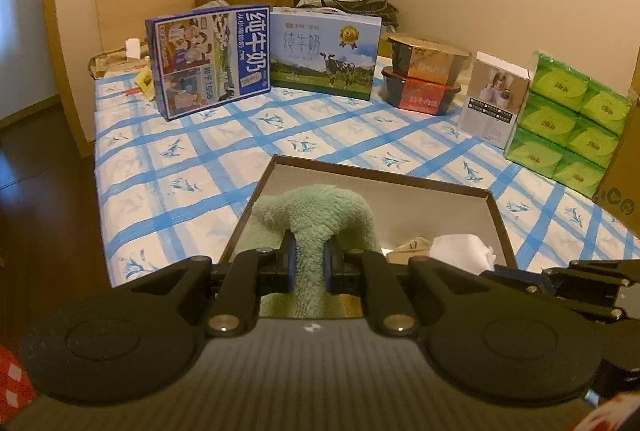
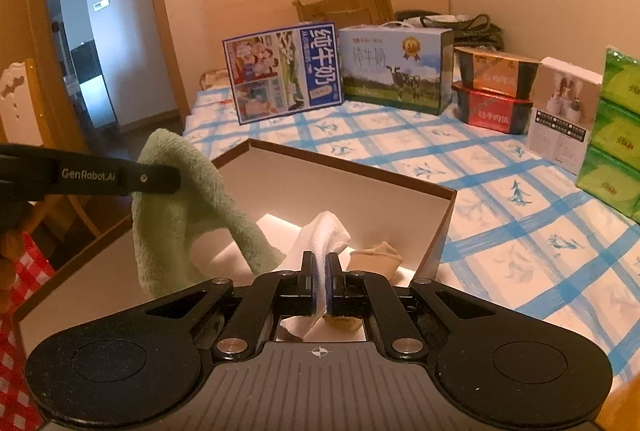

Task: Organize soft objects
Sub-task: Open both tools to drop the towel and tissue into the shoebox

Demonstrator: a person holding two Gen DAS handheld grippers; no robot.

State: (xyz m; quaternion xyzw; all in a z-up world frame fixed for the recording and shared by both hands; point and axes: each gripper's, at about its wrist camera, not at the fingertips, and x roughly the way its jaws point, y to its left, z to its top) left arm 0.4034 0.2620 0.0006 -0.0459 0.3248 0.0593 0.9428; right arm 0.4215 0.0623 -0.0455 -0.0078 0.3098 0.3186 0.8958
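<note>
A fluffy green towel hangs from my left gripper, which is shut on it above an open brown-rimmed box. The right wrist view shows the same green towel drooping over the box's left side, with the left gripper's arm across it. My right gripper is shut on a white cloth held over the box. A beige soft item lies on the box floor just right of the white cloth.
The box sits on a bed with a blue-checked sheet. Milk cartons, stacked food tubs, a white carton and green tissue packs line the far side. A red checked cloth lies at the left.
</note>
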